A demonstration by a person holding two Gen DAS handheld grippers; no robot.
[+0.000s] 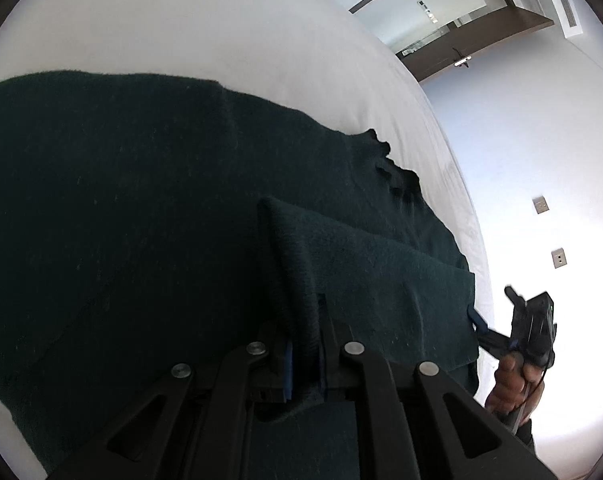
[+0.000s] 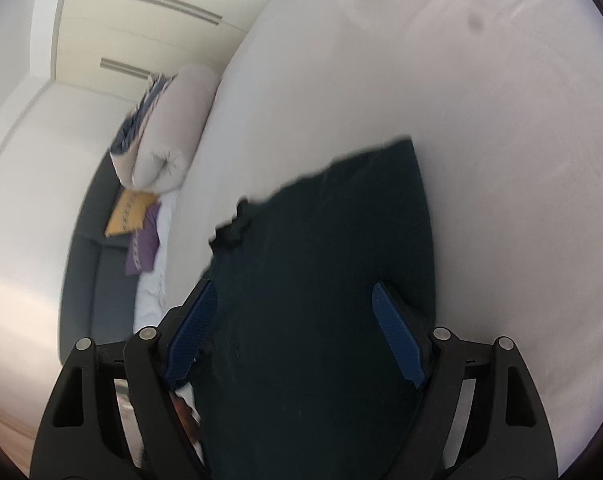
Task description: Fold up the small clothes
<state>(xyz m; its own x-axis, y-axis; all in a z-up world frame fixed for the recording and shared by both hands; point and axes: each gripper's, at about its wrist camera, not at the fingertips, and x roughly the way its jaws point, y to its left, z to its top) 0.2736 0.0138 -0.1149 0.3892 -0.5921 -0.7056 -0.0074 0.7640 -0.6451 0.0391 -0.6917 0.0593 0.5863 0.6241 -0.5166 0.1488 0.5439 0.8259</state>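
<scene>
A dark green knitted garment (image 1: 141, 208) lies spread on a white bed (image 1: 221, 40). My left gripper (image 1: 303, 356) is shut on a folded edge of the garment, and a fold of it stretches away to the right. My right gripper (image 2: 293, 320) is open, its blue pads (image 2: 397, 336) wide apart above the garment (image 2: 321, 260), holding nothing. The right gripper also shows in the left wrist view (image 1: 481, 322) at the garment's right edge, held by a hand (image 1: 509, 388).
The bed's edge (image 1: 453, 184) runs along the right, with a white wall and sockets (image 1: 541, 205) beyond. In the right wrist view a rolled duvet (image 2: 173, 128), a yellow cushion (image 2: 127, 214) and a purple cushion (image 2: 143, 246) lie left of the bed.
</scene>
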